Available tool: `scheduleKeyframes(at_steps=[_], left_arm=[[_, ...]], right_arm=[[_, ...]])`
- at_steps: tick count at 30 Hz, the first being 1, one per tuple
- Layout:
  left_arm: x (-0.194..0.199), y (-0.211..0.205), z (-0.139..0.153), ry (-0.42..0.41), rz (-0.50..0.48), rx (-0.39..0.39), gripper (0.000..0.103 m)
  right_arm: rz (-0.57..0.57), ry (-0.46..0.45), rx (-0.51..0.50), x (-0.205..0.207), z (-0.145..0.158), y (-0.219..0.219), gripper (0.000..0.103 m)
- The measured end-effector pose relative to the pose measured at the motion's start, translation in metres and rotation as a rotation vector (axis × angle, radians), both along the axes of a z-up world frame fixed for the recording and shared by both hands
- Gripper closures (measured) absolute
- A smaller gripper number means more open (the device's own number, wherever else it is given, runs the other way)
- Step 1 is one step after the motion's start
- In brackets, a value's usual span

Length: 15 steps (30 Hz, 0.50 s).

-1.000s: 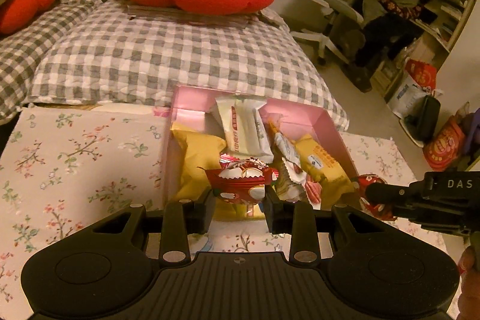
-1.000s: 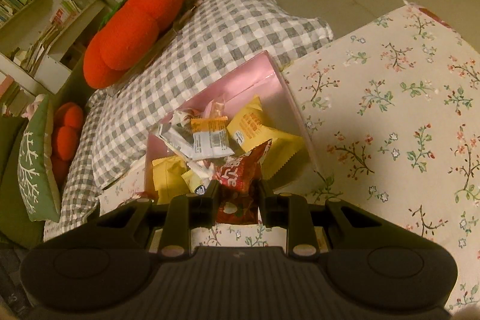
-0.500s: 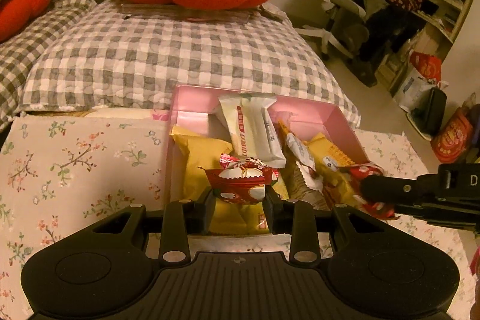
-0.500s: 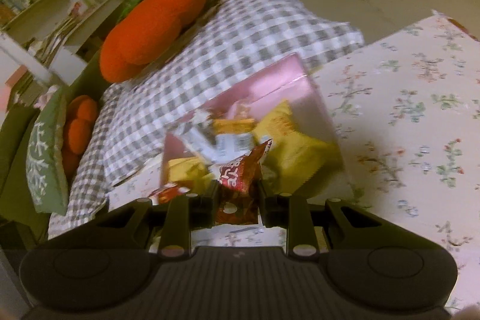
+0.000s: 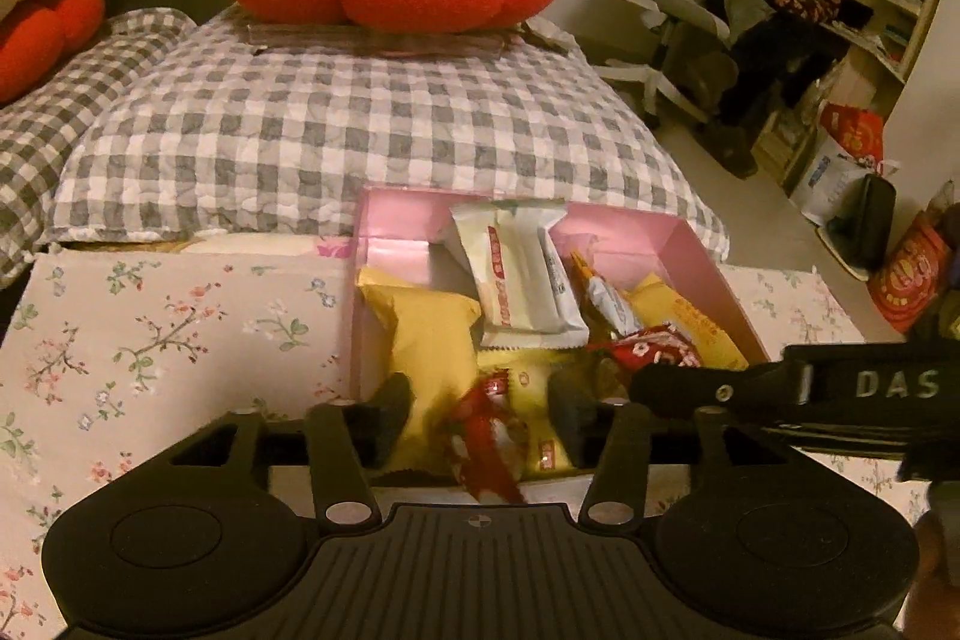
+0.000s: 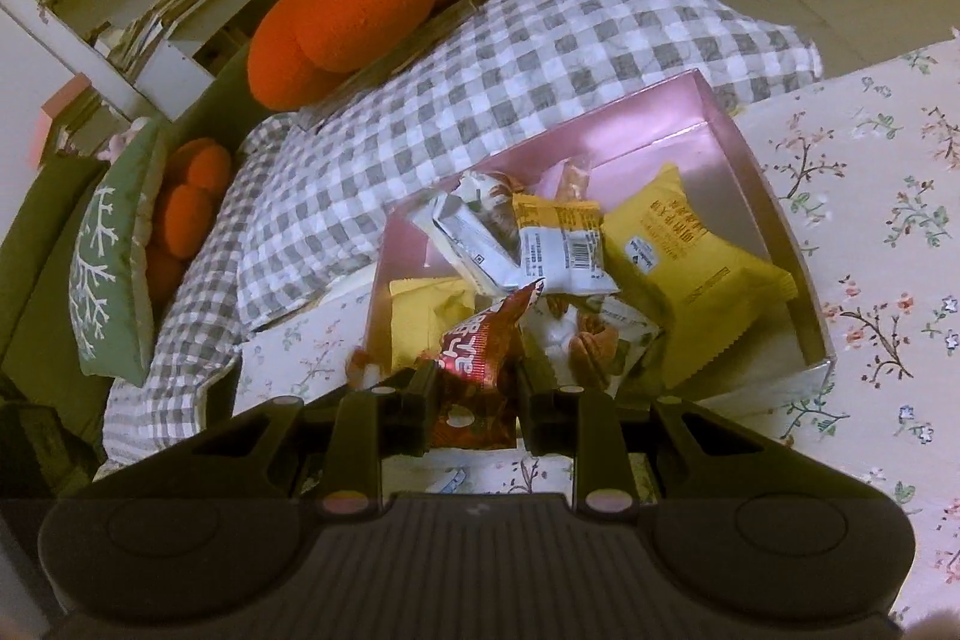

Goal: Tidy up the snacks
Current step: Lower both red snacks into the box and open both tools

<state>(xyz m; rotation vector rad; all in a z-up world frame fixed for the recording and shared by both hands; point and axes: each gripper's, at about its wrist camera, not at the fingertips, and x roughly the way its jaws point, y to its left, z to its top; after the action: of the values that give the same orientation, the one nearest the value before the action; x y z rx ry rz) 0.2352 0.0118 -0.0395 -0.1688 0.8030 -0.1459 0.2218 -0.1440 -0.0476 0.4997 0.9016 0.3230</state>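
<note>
1. My left gripper [image 5: 480,421] hung over the near end of the pink box [image 5: 708,256], pitched down at it. Its jaws had just been opening, and the red-and-white candy [image 5: 486,442] sat loose between them, blurred, with neither pad pressing on it. I judged that spot a sensible release point, since from there the candy should land inside the box rather than on the cloth.

2. My right gripper [image 6: 471,391] was clamped on the red snack packet [image 6: 480,340], gripping its lower part so the free end stood up above the fingers. I held it just over the box's near wall [image 6: 822,364], probably next in line for dropping in.

3. In the left wrist view the right gripper reached in from the side, its fingers [image 5: 678,382] close beside my left one. The two sat near enough that a bump looked possible to me.

4. The box already held the yellow packets [image 6: 678,256], the white wrapper [image 5: 516,274] and the nut packet [image 6: 594,334], heaped loosely. It was on the floral cloth [image 5: 150,328], up against the checked pillow [image 5: 360,118], which I guessed kept it from sliding away.

5. I saw no loose snack left on the cloth in either view.
</note>
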Motion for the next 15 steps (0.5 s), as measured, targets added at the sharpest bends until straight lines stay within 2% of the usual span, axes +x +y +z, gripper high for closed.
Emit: scheduleKeyframes(at_steps=[15], left_arm=[[-0.002, 0.026, 0.004, 0.010, 0.080, -0.051, 0.047]], right_arm=[[-0.007, -0.011, 0.005, 0.002, -0.004, 0.008, 0.076]])
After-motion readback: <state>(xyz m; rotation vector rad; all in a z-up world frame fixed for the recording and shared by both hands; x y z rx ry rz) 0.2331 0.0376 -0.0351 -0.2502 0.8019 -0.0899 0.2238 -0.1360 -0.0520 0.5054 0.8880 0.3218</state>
